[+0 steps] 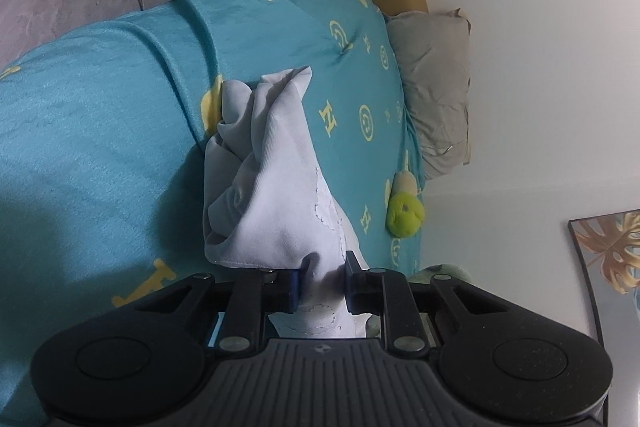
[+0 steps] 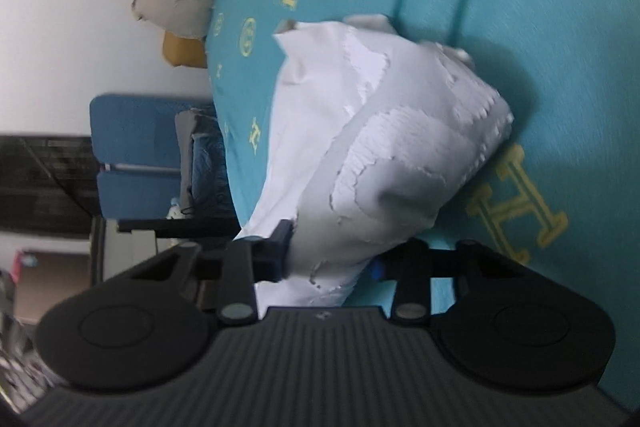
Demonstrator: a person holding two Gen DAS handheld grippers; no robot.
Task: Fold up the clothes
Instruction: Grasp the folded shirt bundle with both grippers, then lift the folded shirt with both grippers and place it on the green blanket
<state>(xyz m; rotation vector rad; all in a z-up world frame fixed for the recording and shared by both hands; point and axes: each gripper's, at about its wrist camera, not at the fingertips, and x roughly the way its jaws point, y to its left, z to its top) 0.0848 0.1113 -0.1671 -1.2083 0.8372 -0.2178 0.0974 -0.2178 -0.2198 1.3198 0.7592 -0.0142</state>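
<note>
Evidently the white garment (image 1: 276, 179) lay bunched on the teal bedspread (image 1: 100, 115), at twelve o'clock from both tools. The left gripper (image 1: 322, 285) was clenched on a thin pinch of it; the right gripper (image 2: 332, 259) had closed around a thick wad. Uneven grabs risked slippage, or several layers lifting together and spoiling the fold.

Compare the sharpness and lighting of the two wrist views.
Left wrist view: sharp, with a dark shadow on the teal blanket and strong fisheye bending. Right wrist view: motion-blurred, with the white garment overexposed in patches.
</note>
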